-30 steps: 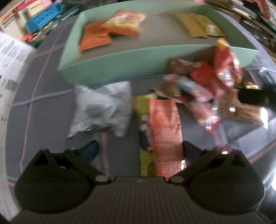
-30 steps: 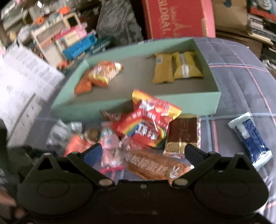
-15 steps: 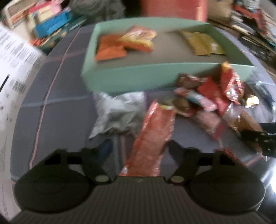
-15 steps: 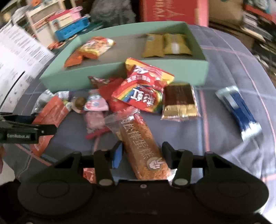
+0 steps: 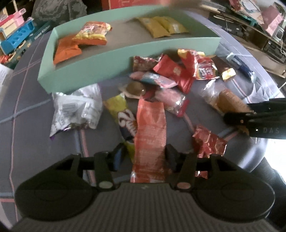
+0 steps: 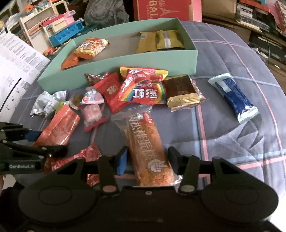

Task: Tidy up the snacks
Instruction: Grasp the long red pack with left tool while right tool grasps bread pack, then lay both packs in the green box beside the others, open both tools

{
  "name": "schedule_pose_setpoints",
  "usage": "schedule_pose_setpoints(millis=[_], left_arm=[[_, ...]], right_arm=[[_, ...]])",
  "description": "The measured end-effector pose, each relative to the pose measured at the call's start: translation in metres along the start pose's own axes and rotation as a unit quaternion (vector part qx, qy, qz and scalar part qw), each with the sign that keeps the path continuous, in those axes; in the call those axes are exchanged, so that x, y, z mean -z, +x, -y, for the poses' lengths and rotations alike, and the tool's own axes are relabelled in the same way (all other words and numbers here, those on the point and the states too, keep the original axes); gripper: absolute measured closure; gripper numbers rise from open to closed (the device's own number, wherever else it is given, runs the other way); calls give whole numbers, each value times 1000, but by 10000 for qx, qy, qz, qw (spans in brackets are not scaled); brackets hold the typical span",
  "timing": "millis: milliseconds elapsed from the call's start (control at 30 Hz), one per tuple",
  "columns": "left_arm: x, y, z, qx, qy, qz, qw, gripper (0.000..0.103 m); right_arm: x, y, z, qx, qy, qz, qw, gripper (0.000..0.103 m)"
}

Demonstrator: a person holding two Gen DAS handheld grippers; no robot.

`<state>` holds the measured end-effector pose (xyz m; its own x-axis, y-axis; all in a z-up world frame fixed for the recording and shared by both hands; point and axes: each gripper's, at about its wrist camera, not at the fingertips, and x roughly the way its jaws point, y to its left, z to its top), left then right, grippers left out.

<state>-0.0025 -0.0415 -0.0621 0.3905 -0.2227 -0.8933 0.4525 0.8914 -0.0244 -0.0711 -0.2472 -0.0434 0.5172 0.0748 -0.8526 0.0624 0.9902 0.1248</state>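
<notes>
A teal box (image 5: 125, 58) (image 6: 125, 66) holds orange chip packs (image 5: 66, 50) and yellow packs (image 5: 160, 26). A pile of snacks lies in front of it. My left gripper (image 5: 144, 157) is shut on a long orange-red packet (image 5: 150, 128), which also shows in the right wrist view (image 6: 59, 128). My right gripper (image 6: 147, 160) is shut on a clear-wrapped orange cake bar (image 6: 146, 142), which also shows in the left wrist view (image 5: 230, 101).
Loose on the plaid cloth: a rainbow Skittles bag (image 6: 143, 87), a brown-gold pack (image 6: 182, 92), a blue-white pack (image 6: 234, 98), a silver wrapper (image 5: 76, 107), a crumpled red wrapper (image 5: 209, 142). Toys (image 6: 59, 33) and a red carton (image 6: 168, 9) stand behind the box.
Both grippers closed from open: the left onto the orange-red packet, the right onto the cake bar. Both views have shifted a little around the pile.
</notes>
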Motion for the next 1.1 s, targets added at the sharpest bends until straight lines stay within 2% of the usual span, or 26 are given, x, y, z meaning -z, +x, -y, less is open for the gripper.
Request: schedule_pose_setpoints(millis=[100, 133, 233, 300, 367, 533, 667, 767, 933, 1100], left_arm=[[1, -6, -2, -91, 3, 86, 9999, 68], [2, -10, -1, -130, 65, 171, 9997, 69], [3, -17, 2, -281, 222, 310, 9989, 70], [2, -21, 0, -308, 163, 353, 9988, 70], [1, -26, -6, -324, 59, 421, 9986, 70], [-6, -39, -30, -421, -358, 525, 9971, 70], [-11, -42, -37, -471, -464, 571, 9962, 70], [-16, -41, -36, -377, -468, 581, 9965, 70], [-33, -43, -36, -244, -482, 749, 9957, 70], [-63, -43, -45, -193, -537, 922, 9941, 70]], right_arm=[[-5, 3, -1, -36, -53, 0, 10000, 54], [-7, 5, -2, -61, -81, 17, 9999, 54], [-7, 7, -7, -72, -226, 91, 9997, 55], [-6, 7, -10, -124, -247, 122, 9995, 64], [-6, 5, -7, -361, -38, 91, 9993, 65], [-4, 1, 3, -636, 418, 72, 9971, 65], [-8, -6, 11, -830, 711, 117, 9939, 65], [-14, -13, 12, -903, 765, 198, 9928, 65], [-33, -26, 9, -1000, 777, 352, 9913, 65], [-72, -24, 6, -972, 799, 500, 9908, 65]])
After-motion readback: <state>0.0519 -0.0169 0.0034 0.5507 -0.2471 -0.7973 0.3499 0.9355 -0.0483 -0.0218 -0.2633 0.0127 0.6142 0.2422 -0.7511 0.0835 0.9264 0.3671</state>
